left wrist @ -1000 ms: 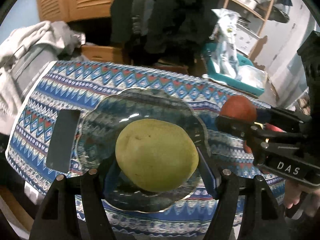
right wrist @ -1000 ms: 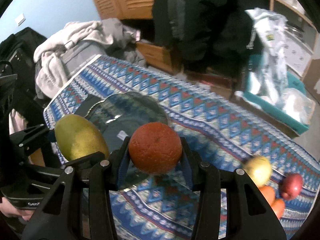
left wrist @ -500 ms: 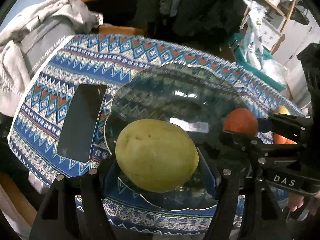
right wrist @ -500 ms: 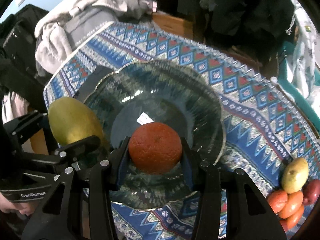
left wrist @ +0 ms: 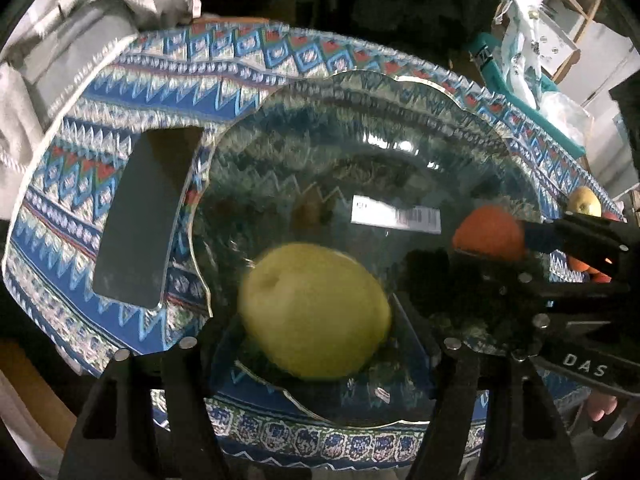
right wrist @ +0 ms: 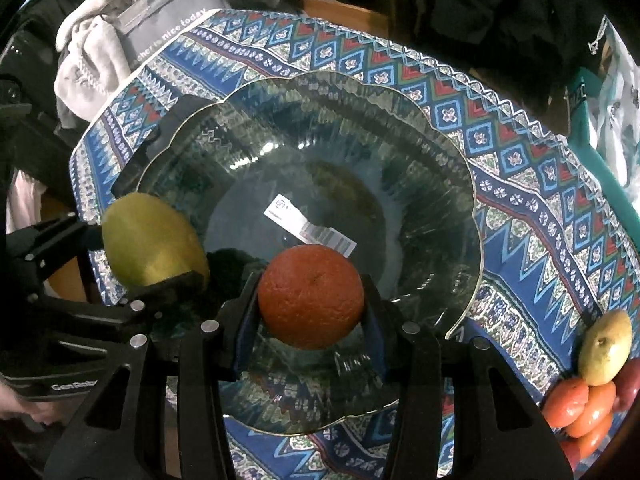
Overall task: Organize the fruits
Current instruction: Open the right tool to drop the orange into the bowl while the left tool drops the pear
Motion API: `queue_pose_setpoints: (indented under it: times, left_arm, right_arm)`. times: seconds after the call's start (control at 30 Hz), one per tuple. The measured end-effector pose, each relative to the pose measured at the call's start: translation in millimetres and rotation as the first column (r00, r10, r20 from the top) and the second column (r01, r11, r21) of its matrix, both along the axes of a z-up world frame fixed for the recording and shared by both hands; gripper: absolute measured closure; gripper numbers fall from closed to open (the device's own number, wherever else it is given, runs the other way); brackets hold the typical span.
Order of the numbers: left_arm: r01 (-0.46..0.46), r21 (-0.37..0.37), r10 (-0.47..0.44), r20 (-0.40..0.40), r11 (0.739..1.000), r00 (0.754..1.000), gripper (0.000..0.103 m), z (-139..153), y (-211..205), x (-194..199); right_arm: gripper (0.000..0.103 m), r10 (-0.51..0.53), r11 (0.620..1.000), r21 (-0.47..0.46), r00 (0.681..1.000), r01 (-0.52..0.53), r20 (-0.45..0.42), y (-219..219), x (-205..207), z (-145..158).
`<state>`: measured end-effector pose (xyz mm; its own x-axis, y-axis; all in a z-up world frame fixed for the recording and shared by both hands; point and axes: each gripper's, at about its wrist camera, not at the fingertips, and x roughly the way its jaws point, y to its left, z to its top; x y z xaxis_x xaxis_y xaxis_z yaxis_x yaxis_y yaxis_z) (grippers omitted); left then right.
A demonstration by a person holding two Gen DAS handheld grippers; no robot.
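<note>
My left gripper (left wrist: 316, 320) is shut on a yellow-green pear-like fruit (left wrist: 316, 310) and holds it over the near left part of a large clear glass dish (left wrist: 400, 92). My right gripper (right wrist: 311, 300) is shut on an orange (right wrist: 311, 297) and holds it over the dish's near side (right wrist: 476, 216). The orange also shows in the left wrist view (left wrist: 490, 232), and the yellow-green fruit shows in the right wrist view (right wrist: 152, 240). A barcode label (right wrist: 310, 228) lies at the dish's middle.
The dish stands on a blue patterned cloth (right wrist: 520, 184). A dark flat phone-like slab (left wrist: 144, 216) lies left of the dish. A pile of fruits (right wrist: 592, 384), one yellow and several orange-red, sits at the right. Grey clothes (right wrist: 120, 40) lie beyond the cloth's left edge.
Both grippers have moved forward and down over the dish with their fruits still held. The dish now fills both views.
</note>
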<state>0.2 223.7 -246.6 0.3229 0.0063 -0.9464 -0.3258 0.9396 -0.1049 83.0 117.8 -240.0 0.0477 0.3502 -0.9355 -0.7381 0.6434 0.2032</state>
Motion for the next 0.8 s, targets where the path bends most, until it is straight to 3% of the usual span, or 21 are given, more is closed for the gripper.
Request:
queue_pose_setpoints:
  times: [0.43,0.8]
  left_arm:
    - [0.030,0.026,-0.030,-0.015,0.999,0.999,0.032,8.2,-11.7,-0.2]
    - [0.040,0.026,-0.042,0.066,0.999,0.997,0.025,46.3,-24.1,0.4]
  right_arm:
    - [0.048,-0.045,0.998,0.044,0.999,0.045,-0.004,-11.5,3.7,15.9]
    - [0.043,-0.104,0.988,0.118,0.992,0.096,0.068,-24.6,1.9,66.7]
